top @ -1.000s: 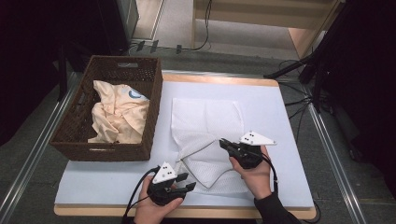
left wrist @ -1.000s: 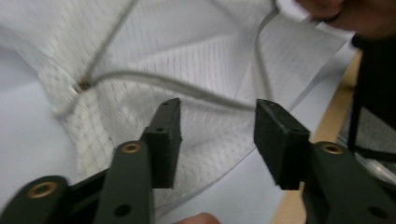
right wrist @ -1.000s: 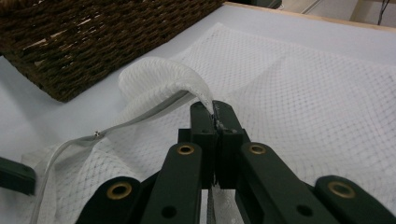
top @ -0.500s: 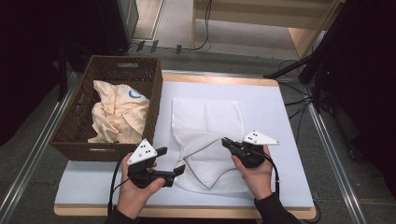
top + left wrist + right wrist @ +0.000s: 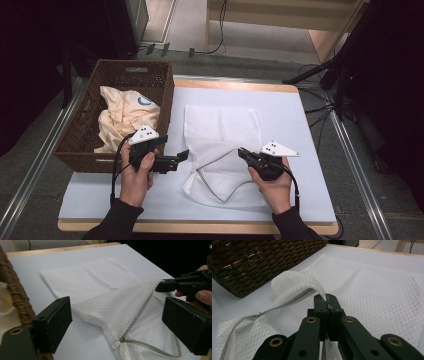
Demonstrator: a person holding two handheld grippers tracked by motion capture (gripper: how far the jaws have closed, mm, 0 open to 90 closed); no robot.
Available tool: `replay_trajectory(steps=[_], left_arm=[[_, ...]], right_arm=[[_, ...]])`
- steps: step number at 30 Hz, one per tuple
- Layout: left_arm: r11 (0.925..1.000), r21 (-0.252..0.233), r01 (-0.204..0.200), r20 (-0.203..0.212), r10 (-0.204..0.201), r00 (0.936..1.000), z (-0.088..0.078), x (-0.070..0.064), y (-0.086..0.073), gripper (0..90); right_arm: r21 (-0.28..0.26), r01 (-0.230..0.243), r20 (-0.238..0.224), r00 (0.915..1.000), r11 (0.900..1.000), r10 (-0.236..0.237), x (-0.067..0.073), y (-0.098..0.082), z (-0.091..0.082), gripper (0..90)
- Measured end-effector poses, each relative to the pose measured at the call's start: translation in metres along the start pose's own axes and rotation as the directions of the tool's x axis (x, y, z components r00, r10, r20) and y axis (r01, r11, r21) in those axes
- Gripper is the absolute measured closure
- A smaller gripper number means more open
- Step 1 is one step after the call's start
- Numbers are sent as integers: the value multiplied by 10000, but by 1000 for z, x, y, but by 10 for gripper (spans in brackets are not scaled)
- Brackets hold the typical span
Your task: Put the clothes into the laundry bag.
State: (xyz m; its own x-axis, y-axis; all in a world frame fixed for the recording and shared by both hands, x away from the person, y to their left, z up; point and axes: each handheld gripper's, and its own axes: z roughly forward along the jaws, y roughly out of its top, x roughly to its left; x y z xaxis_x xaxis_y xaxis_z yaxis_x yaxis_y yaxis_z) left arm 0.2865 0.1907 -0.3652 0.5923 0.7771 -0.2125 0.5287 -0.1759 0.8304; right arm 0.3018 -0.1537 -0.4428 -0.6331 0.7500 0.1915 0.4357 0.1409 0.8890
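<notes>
A white mesh bag (image 5: 222, 135) with a grey zipper (image 5: 140, 345) lies on the pale mat. One flap is folded up and over. My right gripper (image 5: 242, 151) is shut on the zipper edge of that lifted flap (image 5: 297, 282), as the right gripper view (image 5: 327, 298) shows from close up. My left gripper (image 5: 181, 157) hovers above the mat beside the basket and points at the bag. Its jaws (image 5: 120, 322) have just been opening and stand wide apart with nothing pinched between them. The bag (image 5: 100, 282) lies beyond them.
A brown wicker basket (image 5: 100, 75) stands at the left of the mat with a cream cloth (image 5: 120, 117) in it. Its wall (image 5: 262, 262) is close to the bag's left side. The mat (image 5: 300, 115) has bare room to the right of the bag.
My left hand has risen from the table's front edge and moved left toward the basket, and its jaws have opened wider. The right gripper has held still on the bag.
</notes>
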Motion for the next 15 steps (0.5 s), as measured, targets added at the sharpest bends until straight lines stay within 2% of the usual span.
replay_trajectory(steps=[5,7,8,15], left_arm=[[9999,-115,-4,-326,1,9995,1,10,13,88],[9997,-200,106,-324,-112,9994,2,16,19,54],[9997,-208,132,-392,-140,9991,3,19,21,10],[9991,-173,396,-877,-410,9953,7,40,36,0]], right_arm=[[103,25,15,10000,9999,-26,1,0,1,895],[106,19,30,10000,9999,-19,1,0,1,895],[79,58,83,9999,10000,-59,1,0,1,895],[113,126,159,9998,9999,-127,2,-1,0,895]])
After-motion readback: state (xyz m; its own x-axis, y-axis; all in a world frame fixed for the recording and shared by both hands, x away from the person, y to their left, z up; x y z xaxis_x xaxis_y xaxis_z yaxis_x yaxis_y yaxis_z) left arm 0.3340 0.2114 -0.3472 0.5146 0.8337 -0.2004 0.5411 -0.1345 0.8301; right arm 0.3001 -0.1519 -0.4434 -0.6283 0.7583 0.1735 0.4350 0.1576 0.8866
